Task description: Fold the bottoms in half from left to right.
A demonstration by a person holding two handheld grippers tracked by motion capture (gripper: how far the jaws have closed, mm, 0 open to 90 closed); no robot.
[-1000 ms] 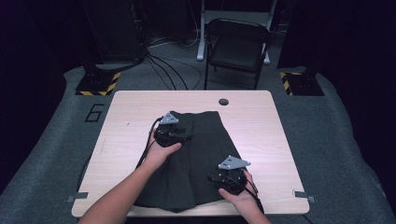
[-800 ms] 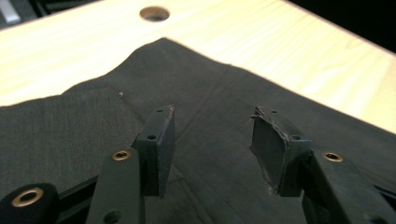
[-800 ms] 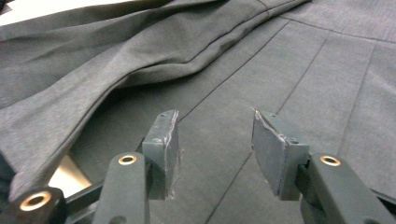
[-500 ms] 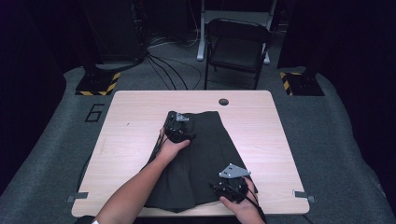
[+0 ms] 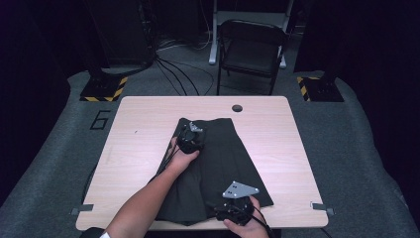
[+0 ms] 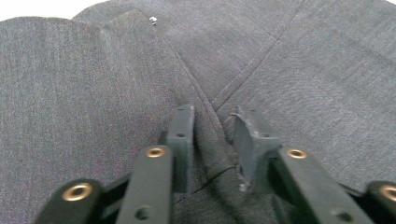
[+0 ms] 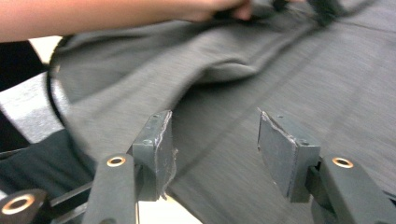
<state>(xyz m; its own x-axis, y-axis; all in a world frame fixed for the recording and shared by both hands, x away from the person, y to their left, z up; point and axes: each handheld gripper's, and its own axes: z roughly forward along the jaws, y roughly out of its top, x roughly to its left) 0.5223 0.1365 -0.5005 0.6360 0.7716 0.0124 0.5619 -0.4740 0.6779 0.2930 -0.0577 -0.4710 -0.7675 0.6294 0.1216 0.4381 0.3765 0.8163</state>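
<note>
1. A recording lab or studio, dim beyond one lit wooden table (image 5: 148, 119).
2. Grey carpet (image 5: 356, 163) marked with a taped "6" (image 5: 101, 119).
3. Hazard-striped stand bases (image 5: 105, 89), loose cables (image 5: 173, 69), a folding chair (image 5: 252, 47).

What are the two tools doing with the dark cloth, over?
Left tool just closed, pinching a fold of the dark cloth. Right tool open over the near hem. Nothing in the way.

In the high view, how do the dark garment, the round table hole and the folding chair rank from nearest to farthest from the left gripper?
From the left gripper:
1. Dark garment, directly beneath it.
2. Round table hole, toward the far edge, to the right.
3. Folding chair, beyond the table.
</note>
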